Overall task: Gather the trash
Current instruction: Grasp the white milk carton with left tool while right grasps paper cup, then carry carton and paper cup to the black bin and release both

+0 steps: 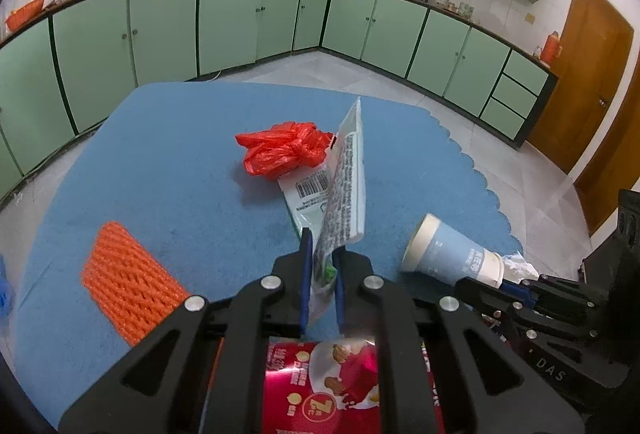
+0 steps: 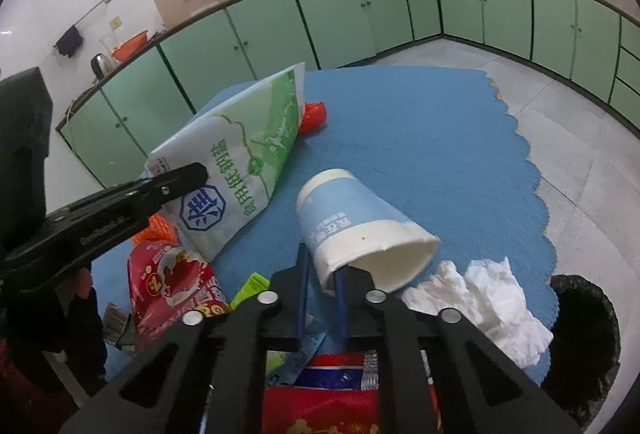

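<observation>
My left gripper (image 1: 321,254) is shut on a white and green salt bag (image 1: 344,190), lifted edge-on above the blue mat (image 1: 160,162); the bag also shows in the right wrist view (image 2: 240,162), with the left gripper (image 2: 192,174) on its corner. My right gripper (image 2: 322,274) is shut on the rim of a pale blue paper cup (image 2: 352,222), which lies on its side; the cup also shows in the left wrist view (image 1: 452,254). A crumpled red plastic bag (image 1: 284,150) lies behind the salt bag.
An orange foam net (image 1: 128,274) lies at the left. A red snack wrapper (image 2: 172,282), white crumpled tissue (image 2: 488,306), a green sachet (image 2: 250,286) and more wrappers lie near. A black bin bag (image 2: 588,338) stands off the mat's right edge. Green cabinets (image 1: 240,18) ring the room.
</observation>
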A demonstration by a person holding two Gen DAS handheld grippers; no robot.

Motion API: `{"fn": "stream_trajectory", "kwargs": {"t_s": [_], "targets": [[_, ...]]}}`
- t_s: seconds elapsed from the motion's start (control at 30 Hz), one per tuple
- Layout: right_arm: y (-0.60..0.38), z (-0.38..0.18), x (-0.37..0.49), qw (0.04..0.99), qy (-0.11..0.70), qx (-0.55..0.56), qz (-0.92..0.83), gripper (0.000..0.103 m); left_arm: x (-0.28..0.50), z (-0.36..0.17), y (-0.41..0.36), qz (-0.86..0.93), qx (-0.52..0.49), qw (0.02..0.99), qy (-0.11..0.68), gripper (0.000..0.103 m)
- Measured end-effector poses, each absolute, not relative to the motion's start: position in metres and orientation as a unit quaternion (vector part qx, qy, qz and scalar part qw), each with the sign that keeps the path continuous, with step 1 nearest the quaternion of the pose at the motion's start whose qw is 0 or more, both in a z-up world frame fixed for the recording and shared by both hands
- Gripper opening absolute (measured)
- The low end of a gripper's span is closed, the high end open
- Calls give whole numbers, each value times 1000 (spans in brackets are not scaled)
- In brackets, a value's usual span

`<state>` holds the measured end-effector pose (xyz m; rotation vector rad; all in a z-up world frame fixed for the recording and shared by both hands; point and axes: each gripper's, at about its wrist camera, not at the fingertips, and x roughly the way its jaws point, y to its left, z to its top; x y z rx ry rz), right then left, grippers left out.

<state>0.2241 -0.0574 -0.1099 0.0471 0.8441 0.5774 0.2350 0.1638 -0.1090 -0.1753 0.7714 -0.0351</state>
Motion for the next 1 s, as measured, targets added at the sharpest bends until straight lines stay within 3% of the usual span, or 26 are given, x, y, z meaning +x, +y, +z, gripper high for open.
{"fn": "stream_trajectory", "kwargs": {"t_s": [0.6, 1.0], "targets": [[-68, -45, 198, 908, 314, 20, 278, 4, 205, -70, 165, -23, -101, 942, 318, 1], [-112, -19, 171, 932, 280, 25, 231, 4, 180, -41, 107, -78, -80, 952, 285, 1]]}}
